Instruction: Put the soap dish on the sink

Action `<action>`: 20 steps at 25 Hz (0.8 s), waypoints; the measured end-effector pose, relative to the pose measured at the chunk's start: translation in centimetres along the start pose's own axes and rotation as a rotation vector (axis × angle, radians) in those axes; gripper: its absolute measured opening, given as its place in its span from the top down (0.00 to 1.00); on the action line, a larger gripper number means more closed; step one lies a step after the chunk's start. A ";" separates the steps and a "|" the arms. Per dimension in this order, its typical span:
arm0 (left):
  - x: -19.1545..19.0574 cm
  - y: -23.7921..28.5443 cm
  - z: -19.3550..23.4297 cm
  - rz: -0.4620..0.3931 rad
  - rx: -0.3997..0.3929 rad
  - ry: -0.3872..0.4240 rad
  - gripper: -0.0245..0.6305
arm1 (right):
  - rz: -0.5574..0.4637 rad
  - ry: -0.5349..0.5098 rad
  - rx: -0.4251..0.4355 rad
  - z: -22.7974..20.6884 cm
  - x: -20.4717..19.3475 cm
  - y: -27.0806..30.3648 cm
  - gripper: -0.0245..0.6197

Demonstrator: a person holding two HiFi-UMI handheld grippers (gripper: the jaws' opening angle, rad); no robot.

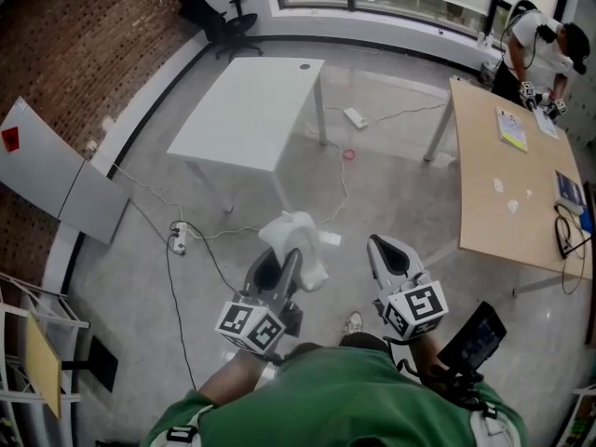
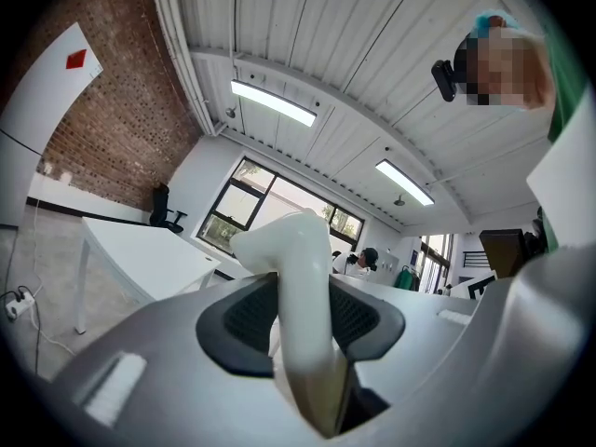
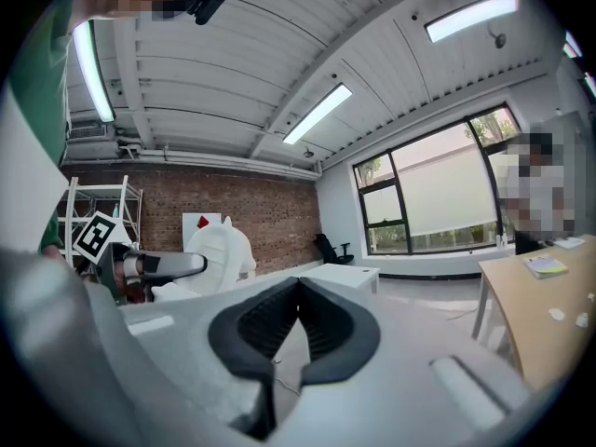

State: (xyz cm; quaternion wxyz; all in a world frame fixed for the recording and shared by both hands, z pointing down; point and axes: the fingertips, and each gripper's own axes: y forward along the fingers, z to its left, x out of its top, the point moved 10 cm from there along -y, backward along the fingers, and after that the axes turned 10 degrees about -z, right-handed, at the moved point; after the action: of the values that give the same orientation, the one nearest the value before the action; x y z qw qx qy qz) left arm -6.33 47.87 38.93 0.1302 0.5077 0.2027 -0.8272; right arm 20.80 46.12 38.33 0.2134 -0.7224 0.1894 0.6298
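In the head view a white soap dish [image 1: 296,240] is carried over the grey floor, with my left gripper [image 1: 282,270] shut on it. The left gripper view shows the dish [image 2: 300,259] as a curved white piece standing up between the two dark pads, pinched at its lower part. My right gripper [image 1: 385,252] is beside it on the right, shut with nothing in it; its pad tips touch in the right gripper view [image 3: 298,284]. From there the dish [image 3: 222,248] shows at the left. No sink is in view.
A white table [image 1: 251,110] stands ahead and a wooden table [image 1: 503,184] is at the right, with a person [image 1: 540,49] at its far end. Cables and a power strip [image 1: 179,238] lie on the floor. Grey panels [image 1: 56,170] lean on the brick wall at left.
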 end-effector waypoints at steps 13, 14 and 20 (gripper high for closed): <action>-2.9 9.3 -2.0 0.015 0.047 0.004 0.73 | 0.004 0.052 0.012 -9.4 0.0 2.7 0.96; -3.0 9.9 -1.9 0.016 0.048 0.005 0.73 | 0.006 0.054 0.013 -9.9 -0.1 3.1 0.96; -3.4 14.1 0.5 -0.002 0.041 0.019 0.73 | 0.003 0.042 0.016 -12.4 -0.4 7.2 0.96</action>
State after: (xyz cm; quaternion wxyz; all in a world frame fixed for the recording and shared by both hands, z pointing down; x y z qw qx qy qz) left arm 0.79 35.26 39.32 0.1169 0.5178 0.1874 -0.8265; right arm 27.06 33.31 39.61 0.2143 -0.7335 0.2000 0.6132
